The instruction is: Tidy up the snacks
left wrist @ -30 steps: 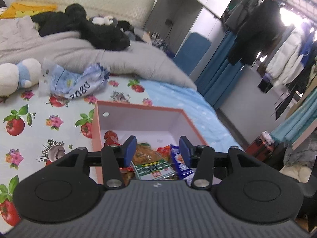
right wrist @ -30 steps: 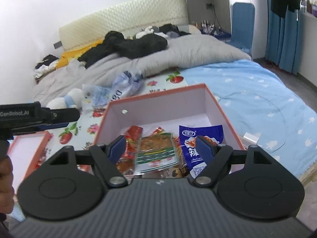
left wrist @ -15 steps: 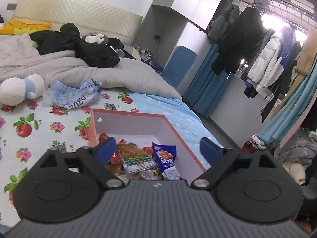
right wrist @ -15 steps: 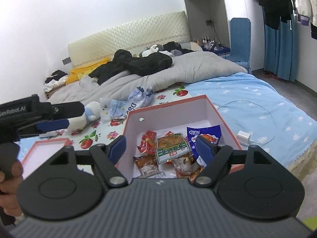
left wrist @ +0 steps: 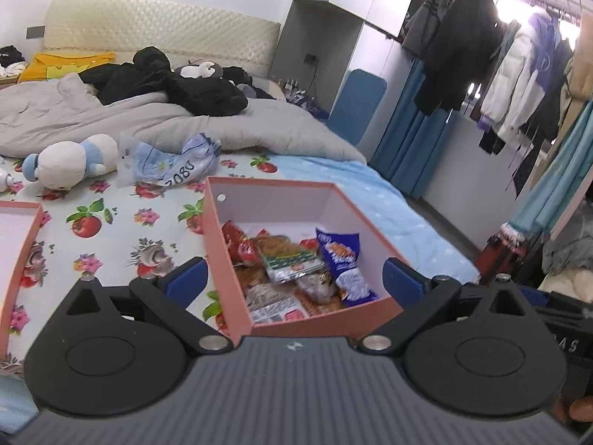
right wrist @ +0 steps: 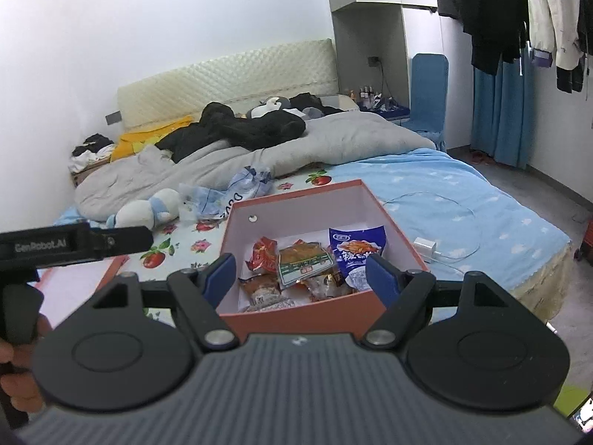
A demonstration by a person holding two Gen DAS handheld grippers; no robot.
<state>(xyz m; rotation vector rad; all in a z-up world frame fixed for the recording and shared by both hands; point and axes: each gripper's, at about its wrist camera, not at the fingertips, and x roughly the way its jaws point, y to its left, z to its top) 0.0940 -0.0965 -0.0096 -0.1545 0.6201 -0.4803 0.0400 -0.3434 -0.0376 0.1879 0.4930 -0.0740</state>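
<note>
An open pink box [left wrist: 218, 237] [right wrist: 296, 317] sits on the bed and holds several snack packets, among them a blue packet [left wrist: 339, 254] [right wrist: 355, 250], a green-labelled packet [left wrist: 292, 263] [right wrist: 304, 263] and red packets [left wrist: 237, 243] [right wrist: 263, 252]. My left gripper [left wrist: 292, 282] is open and empty, held above and before the box. My right gripper [right wrist: 302, 276] is open and empty, also above the box's near edge. The left tool's body shows in the right wrist view [right wrist: 74, 244].
The box's pink lid [left wrist: 15, 244] [right wrist: 70, 289] lies to the left on the flowered sheet. A plush toy [left wrist: 70, 159], a crumpled plastic bag [left wrist: 174, 163], a grey duvet [left wrist: 185, 126] and black clothes lie further back. A white charger with cable [right wrist: 426, 248] lies right of the box.
Both grippers have pulled up and back from the box. The left gripper's jaws have opened wide from a narrow gap. The packets lie in the box.
</note>
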